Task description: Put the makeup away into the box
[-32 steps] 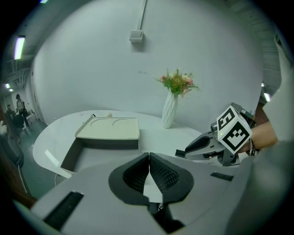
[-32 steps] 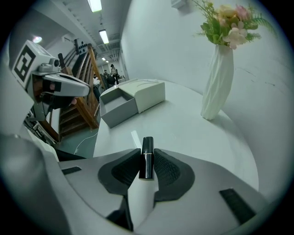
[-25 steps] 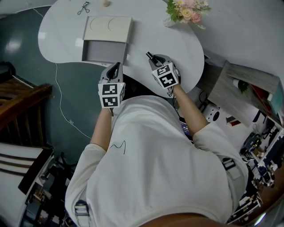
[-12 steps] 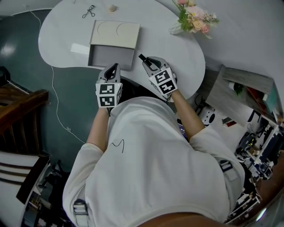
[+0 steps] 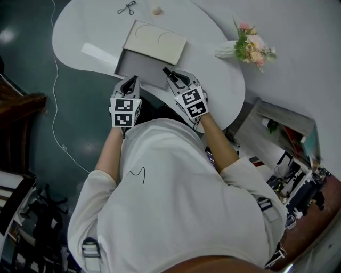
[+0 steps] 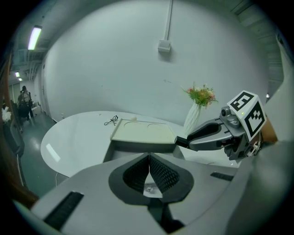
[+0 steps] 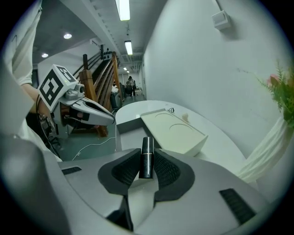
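Note:
A grey box (image 5: 139, 68) with a cream lid (image 5: 155, 41) stands on the white table (image 5: 213, 74), its drawer pulled out toward me. My right gripper (image 5: 168, 73) is shut on a black lipstick tube (image 7: 146, 158), upright between the pads, and hovers at the drawer's near right corner. The left gripper view also shows the right gripper (image 6: 180, 141) beside the box (image 6: 144, 132). My left gripper (image 5: 129, 81) hangs just left of it at the table's edge, its pads (image 6: 156, 172) closed together with nothing between them.
An eyelash curler (image 5: 127, 7) and a small beige item (image 5: 156, 10) lie on the table beyond the box. A white vase of flowers (image 5: 250, 47) stands at the right. Dark floor and a white cable (image 5: 56, 106) lie to the left of the table.
Both grippers have moved forward toward the box. The right one, still holding the lipstick, has come from beside the box to the drawer's near corner.

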A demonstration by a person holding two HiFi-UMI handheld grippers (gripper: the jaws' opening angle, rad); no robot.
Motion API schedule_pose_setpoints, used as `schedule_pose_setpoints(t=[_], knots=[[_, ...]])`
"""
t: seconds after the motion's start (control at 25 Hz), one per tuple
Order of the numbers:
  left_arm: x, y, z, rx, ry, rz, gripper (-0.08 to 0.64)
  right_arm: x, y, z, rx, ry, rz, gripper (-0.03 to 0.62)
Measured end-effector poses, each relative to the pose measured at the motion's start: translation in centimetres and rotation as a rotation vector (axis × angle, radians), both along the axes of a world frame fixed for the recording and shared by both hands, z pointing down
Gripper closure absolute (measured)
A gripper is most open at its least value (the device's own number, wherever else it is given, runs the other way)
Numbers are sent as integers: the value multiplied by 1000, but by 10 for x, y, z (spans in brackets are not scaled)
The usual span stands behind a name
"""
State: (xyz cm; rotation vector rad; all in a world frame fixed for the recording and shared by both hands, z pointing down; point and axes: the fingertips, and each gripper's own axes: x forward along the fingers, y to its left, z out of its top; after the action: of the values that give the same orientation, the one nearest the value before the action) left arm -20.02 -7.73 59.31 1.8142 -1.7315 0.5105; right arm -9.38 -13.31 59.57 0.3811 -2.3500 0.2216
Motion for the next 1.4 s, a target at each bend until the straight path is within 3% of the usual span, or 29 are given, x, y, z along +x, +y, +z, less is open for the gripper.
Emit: schedule_pose_setpoints(t=[0.28, 0.96, 1.4], knots=[[-37, 17, 11, 2, 29, -100, 540, -42, 8, 7, 17, 39, -114, 505], [-129, 47, 39, -42, 75, -226, 540, -144, 33, 51, -65, 162, -303, 503], [-177, 21, 57, -62, 86, -159, 540, -179, 31, 86, -102, 276, -343, 503]])
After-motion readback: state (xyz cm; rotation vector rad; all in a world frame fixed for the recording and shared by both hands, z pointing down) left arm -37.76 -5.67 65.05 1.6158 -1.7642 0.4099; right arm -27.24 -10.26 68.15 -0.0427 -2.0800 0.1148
